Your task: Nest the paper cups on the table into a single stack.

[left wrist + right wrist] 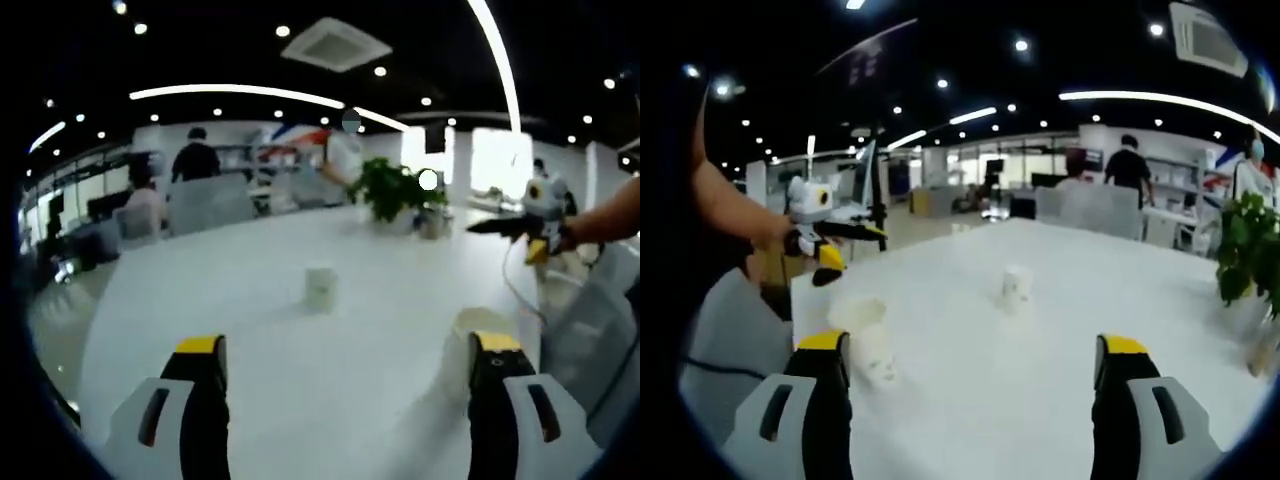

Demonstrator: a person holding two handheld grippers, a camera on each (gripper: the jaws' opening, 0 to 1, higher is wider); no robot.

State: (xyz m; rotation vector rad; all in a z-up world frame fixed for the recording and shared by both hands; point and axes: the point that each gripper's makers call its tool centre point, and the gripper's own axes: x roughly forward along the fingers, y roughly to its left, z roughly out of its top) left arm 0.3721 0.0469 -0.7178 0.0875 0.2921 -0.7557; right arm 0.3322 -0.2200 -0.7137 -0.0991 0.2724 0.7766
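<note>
A small white paper cup [320, 288] stands alone mid-table on the white table [250, 300]. A second white cup [462, 345] sits close in, partly hidden behind my left gripper's right jaw. My left gripper [348, 345] is open and holds nothing. In the right gripper view the lone cup [1017, 287] stands ahead, and a blurred white cup shape [865, 340] lies just past the left jaw; whether it is one cup or two I cannot tell. My right gripper [972, 346] is open and empty. Each gripper also shows in the other's view, held by an arm [530, 222] [825, 238].
A potted green plant [392, 190] [1248, 250] stands at the table's far end beside a small pot [432, 222]. Grey chairs [205, 203] line the far side, and another chair [735, 340] stands at the near edge. Several people stand in the background.
</note>
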